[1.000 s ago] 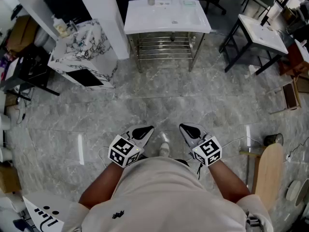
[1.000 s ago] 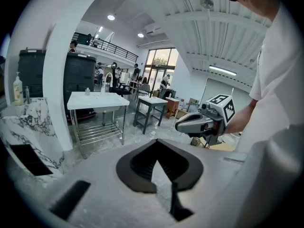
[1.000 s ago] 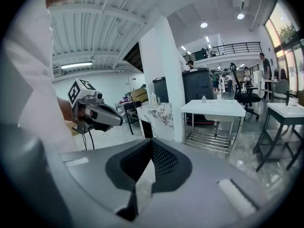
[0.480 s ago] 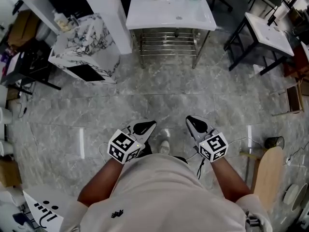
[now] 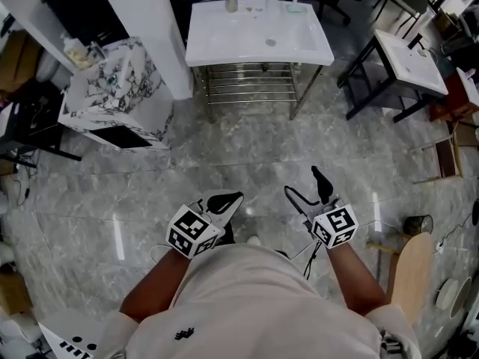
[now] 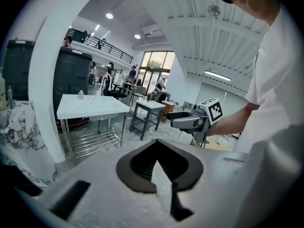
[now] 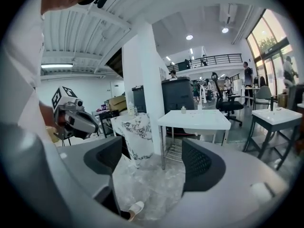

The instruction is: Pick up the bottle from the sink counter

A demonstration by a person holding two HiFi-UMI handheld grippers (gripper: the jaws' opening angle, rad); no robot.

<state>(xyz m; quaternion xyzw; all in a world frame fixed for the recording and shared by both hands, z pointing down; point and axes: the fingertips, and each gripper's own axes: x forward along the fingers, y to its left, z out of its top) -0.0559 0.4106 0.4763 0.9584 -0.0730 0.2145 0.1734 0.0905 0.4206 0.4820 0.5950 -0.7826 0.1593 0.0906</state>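
A small pale bottle [image 5: 231,4] stands at the back left of the white sink counter [image 5: 224,47], far ahead across the floor. It also shows in the right gripper view, as the bottle [image 7: 183,109] on the counter [image 7: 209,120], and as a tiny bottle [image 6: 80,95] in the left gripper view. Both grippers are held low, close to the person's body and far from the counter. My left gripper [image 5: 224,203] is shut and empty. The jaws of my right gripper [image 5: 306,189] are opening wide, with nothing between them.
A metal rack [image 5: 247,77] sits under the sink counter. Left of it stand a white pillar [image 5: 146,28] and a marble-patterned cabinet [image 5: 112,88]. A black-framed table with a second basin [image 5: 404,54] is at the right, and a wooden board [image 5: 408,275] lies at the lower right.
The right gripper's jaws have gone from shut to wide apart. The left gripper stays shut. Both hands have kept their place near the body.
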